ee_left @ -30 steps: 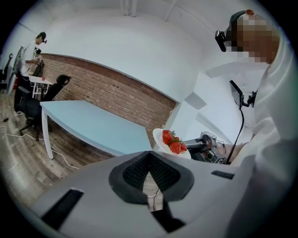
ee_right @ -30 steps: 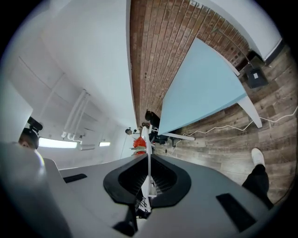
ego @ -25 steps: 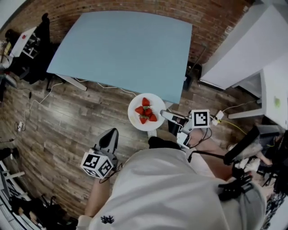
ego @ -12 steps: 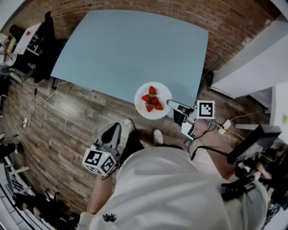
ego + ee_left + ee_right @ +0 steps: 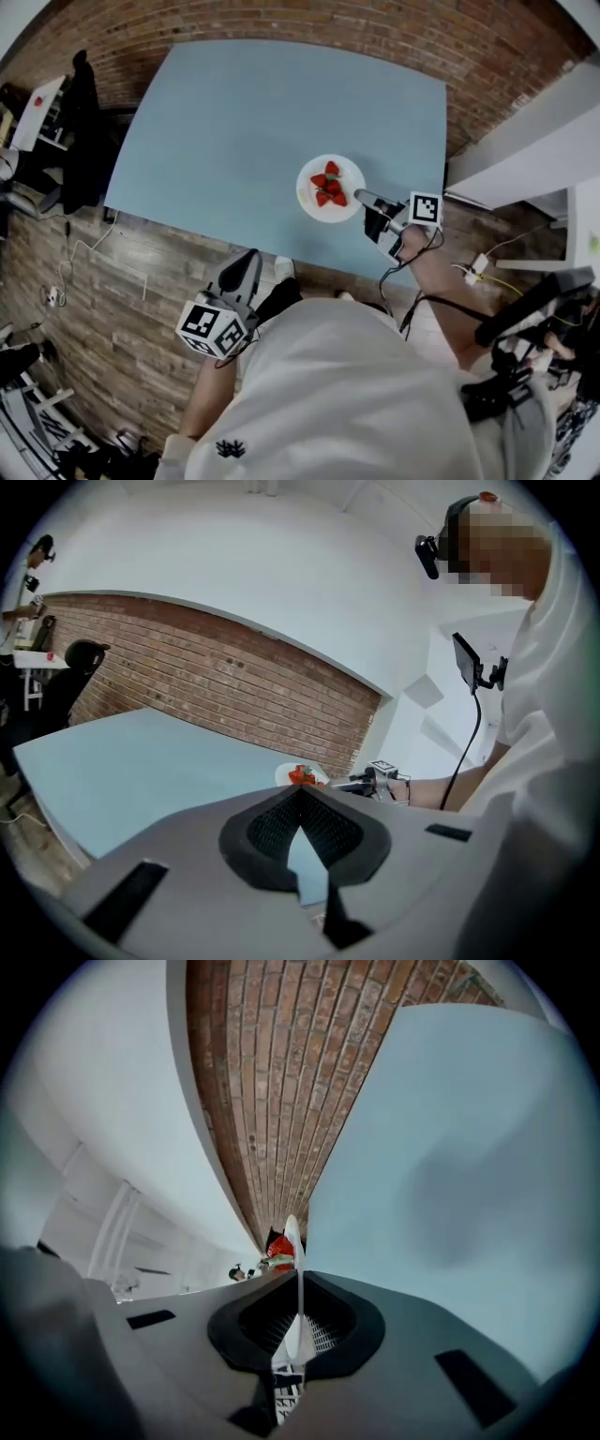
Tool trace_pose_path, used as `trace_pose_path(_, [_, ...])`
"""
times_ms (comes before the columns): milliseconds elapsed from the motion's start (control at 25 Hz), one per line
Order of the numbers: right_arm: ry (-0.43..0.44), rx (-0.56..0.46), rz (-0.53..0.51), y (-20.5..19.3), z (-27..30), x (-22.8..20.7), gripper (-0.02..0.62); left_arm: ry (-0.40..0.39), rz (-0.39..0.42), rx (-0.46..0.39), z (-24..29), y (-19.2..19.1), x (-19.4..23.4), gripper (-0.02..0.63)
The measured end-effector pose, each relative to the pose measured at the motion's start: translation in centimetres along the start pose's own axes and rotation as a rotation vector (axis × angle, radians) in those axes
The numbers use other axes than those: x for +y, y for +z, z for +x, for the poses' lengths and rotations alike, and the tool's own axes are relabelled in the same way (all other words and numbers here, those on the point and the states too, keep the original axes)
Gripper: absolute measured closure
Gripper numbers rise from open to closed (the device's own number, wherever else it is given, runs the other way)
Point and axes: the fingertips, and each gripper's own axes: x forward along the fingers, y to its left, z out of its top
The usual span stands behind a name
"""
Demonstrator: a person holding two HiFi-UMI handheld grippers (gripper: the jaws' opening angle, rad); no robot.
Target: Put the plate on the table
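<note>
Plate point(image 5: 308, 194) in right gripper point(image 5: 362, 197), now over table point(image 5: 234, 122), earlier short of it

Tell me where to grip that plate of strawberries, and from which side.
Grip the bare rim of the plate on its right edge, coming in level from the right. The strawberries are heaped in the middle, so only the thin rim is free, and a flat pinch should keep them from sliding. The right claw is shut on exactly that edge, over the table.

Above the table point(image 5: 234, 122) near its right front corner: plate point(image 5: 309, 193) with strawberries point(image 5: 329, 185), right claw point(image 5: 361, 198) at its rim.
</note>
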Motion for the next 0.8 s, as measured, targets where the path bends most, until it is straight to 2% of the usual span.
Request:
trace_pose_path(160, [-0.029, -0.089, 0.063, 3.4, 5.0, -2.1, 0.577, -0.057, 0.038, 0.034, 1.8, 3.3, 4.4, 0.604])
trace_pose_path(280, [-0.056, -0.131, 0.093, 5.3, 8.5, -3.8, 0.577, -0.069, 0.059, 0.075, 2.5, 4.8, 7.1, 0.604])
trace_pose_path(520, [-0.108, -0.201, 0.141, 8.6, 13.8, -7.1, 0.577, -0.083, 0.044, 0.111, 3.4, 5.2, 12.0, 0.604])
trace_pose_path(800, [-0.183, -0.215, 0.158, 11.1, 18.2, -9.8, 0.577, -0.084, 0.003, 0.145, 4.3, 5.6, 15.5, 0.604])
